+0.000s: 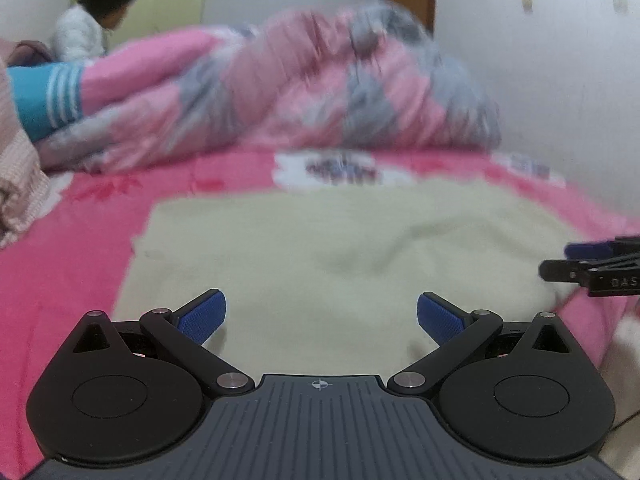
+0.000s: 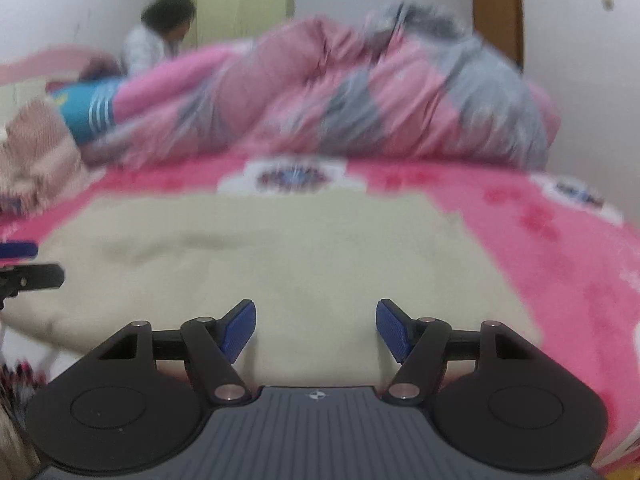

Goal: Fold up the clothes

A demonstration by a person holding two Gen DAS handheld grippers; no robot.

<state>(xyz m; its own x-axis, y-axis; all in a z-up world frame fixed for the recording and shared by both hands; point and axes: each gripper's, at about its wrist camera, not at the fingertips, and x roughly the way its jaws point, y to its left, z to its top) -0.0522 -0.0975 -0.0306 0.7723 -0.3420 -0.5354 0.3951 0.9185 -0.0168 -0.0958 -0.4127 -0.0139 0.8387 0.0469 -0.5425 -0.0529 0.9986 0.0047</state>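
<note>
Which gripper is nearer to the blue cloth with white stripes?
Left. The left gripper is over the cream garment's left part, on the side where the blue striped cloth lies. The right gripper is over its right part, farther away.

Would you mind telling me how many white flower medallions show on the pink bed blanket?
2: one medallion just beyond the cream garment's far edge, another near the blanket's right side. The garment and quilt may hide others.
</note>
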